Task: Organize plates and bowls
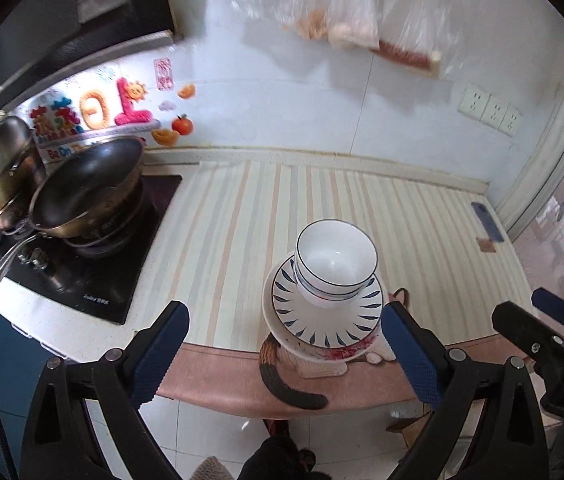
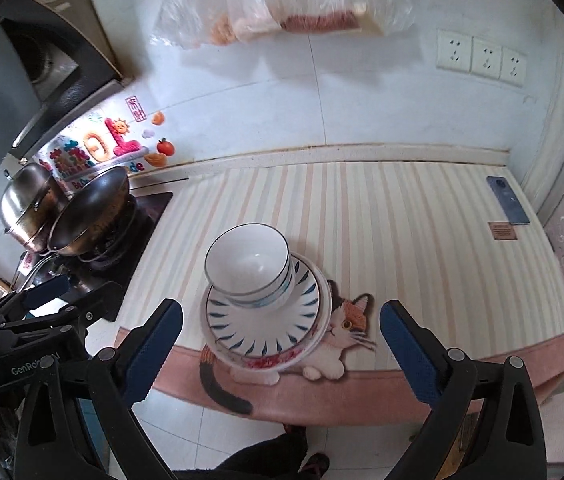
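From the left wrist, my left claw (image 1: 286, 344) gapes wide and empty; the glossy white, blue-rimmed ceramic bowls (image 1: 336, 264) sit nested on the leaf-patterned round plates (image 1: 328, 320) just ahead of it on the striped tabletop (image 1: 222, 232).

From the right wrist, my right claw (image 2: 282, 344) is equally wide and empty, with the stack just beyond its tips. I judge the stacking done; next, check for stray dishes.

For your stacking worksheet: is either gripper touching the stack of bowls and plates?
Apart. Both wrist views show the left gripper and right gripper open, with nothing between the fingers, clear of the stack.
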### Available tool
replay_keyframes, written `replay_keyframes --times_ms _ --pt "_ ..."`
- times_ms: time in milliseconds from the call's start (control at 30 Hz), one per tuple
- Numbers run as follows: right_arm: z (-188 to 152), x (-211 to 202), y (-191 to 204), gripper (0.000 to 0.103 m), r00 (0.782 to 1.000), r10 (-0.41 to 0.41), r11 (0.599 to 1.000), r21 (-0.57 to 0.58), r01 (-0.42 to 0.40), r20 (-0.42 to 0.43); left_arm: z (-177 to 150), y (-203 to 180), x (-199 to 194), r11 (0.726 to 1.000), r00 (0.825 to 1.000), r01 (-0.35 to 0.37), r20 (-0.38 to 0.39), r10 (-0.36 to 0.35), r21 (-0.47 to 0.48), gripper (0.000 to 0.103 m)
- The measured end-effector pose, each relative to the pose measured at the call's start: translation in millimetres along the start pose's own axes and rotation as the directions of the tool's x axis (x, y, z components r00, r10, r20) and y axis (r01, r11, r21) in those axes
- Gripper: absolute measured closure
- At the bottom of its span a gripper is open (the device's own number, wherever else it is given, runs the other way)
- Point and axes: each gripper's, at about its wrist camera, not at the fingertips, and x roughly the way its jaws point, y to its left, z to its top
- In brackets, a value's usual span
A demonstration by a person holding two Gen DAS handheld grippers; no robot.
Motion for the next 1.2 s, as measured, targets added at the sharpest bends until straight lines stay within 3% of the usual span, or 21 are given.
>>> replay_keyframes --times_ms 333,733,1200 --pt "-54.7 -86.5 18.2 0.002 0.997 -0.023 1.000 0.006 0.022 0.076 -36.7 6.6 -85.0 1.000 0.995 -0.026 0.101 0.026 -0.003 0.001" --pt "-110.5 -178.0 54.8 0.002 0.981 -0.052 0.999 0.014 0.051 0.187 -81.7 28.9 -141.8 1.000 0.990 -0.016 0.143 0.012 0.023 0.001" --pt "-162.8 -224.0 95.1 0.002 0.974 -0.082 0.997 0.015 0.081 0.213 -119.4 47.6 -182.1 0.999 0.985 0.002 0.171 -0.009 0.037 0.001"
